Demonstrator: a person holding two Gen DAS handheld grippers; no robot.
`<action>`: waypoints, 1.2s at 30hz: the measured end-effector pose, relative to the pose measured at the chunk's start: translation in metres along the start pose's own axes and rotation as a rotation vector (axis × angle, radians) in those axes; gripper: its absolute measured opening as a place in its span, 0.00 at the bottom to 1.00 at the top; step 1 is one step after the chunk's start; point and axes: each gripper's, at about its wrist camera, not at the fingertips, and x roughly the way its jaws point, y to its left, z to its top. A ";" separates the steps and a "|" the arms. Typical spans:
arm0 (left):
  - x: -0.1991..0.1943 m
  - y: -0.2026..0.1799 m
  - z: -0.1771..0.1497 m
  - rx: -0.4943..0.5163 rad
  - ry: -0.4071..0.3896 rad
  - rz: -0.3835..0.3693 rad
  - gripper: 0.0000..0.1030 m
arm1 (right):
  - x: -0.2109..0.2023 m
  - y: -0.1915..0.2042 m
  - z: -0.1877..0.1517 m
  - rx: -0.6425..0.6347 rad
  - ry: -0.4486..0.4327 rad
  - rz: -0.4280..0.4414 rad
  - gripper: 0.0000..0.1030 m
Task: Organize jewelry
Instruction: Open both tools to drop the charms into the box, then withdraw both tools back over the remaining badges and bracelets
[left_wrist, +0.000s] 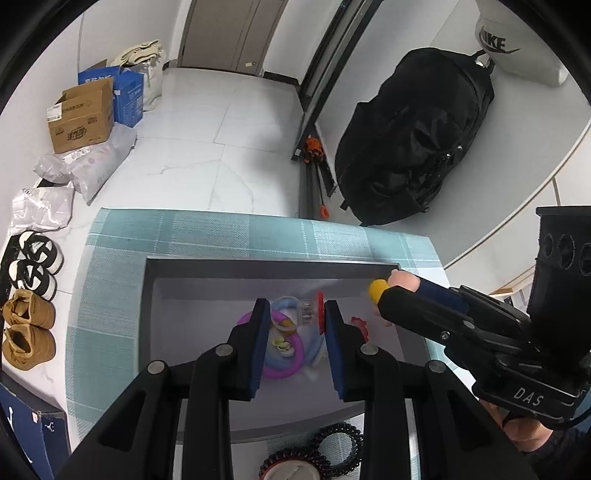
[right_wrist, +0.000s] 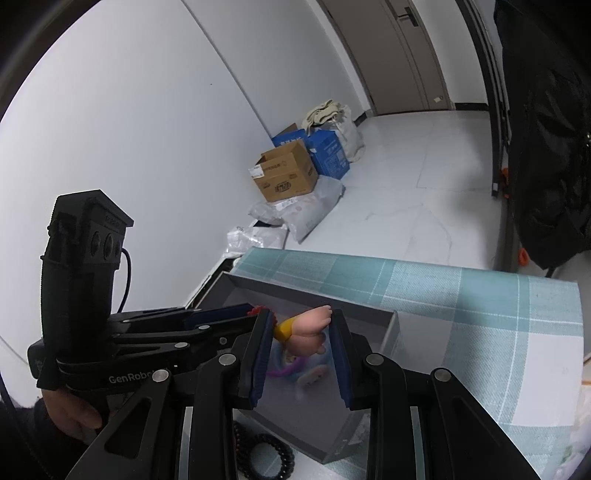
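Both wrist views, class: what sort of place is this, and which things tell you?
Probably a lived-in home, perhaps an entryway. Shoes line the tiled floor by the wall, cardboard boxes sit near a door, and a black backpack stands nearby.

matt grey tray (left_wrist: 155, 295), woven checked cloth (left_wrist: 221, 229), glossy plastic rings (left_wrist: 291, 354), black coiled hair ties (left_wrist: 340, 446)

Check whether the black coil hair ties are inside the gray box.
No, the hair ties lie on the cloth outside the box's near wall.
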 end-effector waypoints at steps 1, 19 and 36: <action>0.000 -0.001 0.000 0.005 -0.002 0.003 0.23 | 0.000 -0.001 0.000 0.001 -0.003 -0.003 0.29; -0.013 -0.005 -0.008 0.010 -0.052 0.019 0.46 | -0.036 0.000 -0.002 0.023 -0.118 -0.040 0.49; -0.045 -0.012 -0.051 0.001 -0.092 0.154 0.47 | -0.062 0.028 -0.036 -0.027 -0.144 -0.056 0.77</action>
